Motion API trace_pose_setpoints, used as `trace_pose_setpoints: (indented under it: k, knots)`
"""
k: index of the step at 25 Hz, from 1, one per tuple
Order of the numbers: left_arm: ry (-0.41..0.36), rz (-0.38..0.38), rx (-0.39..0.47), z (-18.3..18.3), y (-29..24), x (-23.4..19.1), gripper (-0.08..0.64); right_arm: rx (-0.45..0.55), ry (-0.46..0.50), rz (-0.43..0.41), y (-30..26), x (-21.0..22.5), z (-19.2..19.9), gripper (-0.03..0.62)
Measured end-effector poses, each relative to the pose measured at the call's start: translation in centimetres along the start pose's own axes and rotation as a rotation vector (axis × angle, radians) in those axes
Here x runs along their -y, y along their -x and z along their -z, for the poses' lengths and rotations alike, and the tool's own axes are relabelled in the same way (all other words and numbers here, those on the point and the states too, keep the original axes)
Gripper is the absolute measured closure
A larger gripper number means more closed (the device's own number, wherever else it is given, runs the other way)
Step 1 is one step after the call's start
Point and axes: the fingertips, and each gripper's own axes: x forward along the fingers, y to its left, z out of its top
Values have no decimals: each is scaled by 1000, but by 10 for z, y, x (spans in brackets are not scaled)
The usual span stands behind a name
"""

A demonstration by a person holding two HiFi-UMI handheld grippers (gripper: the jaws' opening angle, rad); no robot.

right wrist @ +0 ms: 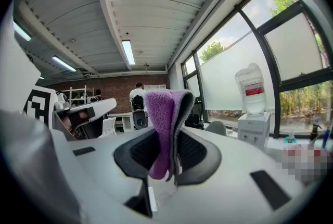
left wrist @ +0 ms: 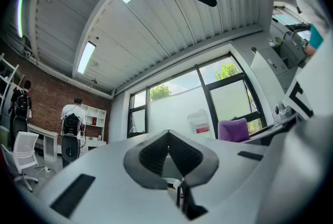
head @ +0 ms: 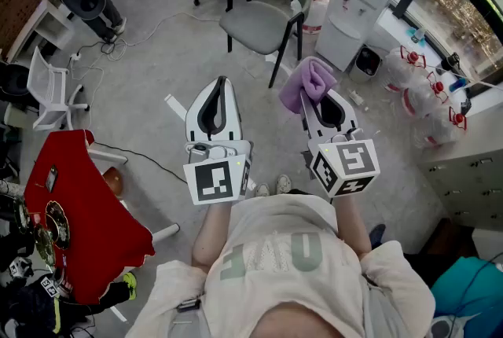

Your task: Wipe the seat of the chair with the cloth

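Jutting from right gripper point(right wrist: 167, 137): cloth point(right wrist: 160, 111)

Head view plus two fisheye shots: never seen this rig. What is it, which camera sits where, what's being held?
There is no robot arm here. A person wears a camera on the head and holds a white two-jaw tool in each hand. The head view looks steeply down on both. The cubes with square markers are part of the tools. The other two pictures come from wide-angle cameras that ride on each tool and look along its jaws.

The left hand-held gripper has its jaws together with nothing between them, as the left gripper view shows. The right hand-held gripper is clamped on a folded purple fleecy cloth, seen close up in the right gripper view.

Ahead, on the grey floor, stands the grey-green plastic chair with black legs, not yet touched. A white water dispenser stands near it.
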Motion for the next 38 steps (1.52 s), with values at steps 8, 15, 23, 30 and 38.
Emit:
trace_pose_setpoints:
  k: [8, 15, 23, 30, 38]
  knots:
    - [-10, -19, 3, 1, -11, 7, 548, 0, 21, -5, -5, 16, -3, 505]
    - [-21, -45, -14, 9, -22, 12, 548, -5, 22, -32, -15, 31, -1, 505]
    - [-34, -97, -41, 23, -38, 12, 548, -2, 2, -81, -31, 55, 4, 505]
    - [-31, -147, -78, 42, -53, -12, 548, -46, -25, -72, -54, 74, 19, 505]
    - [-18, -118, -89, 80, -120, -30, 548, -77, -29, -19, -107, 115, 32, 505]
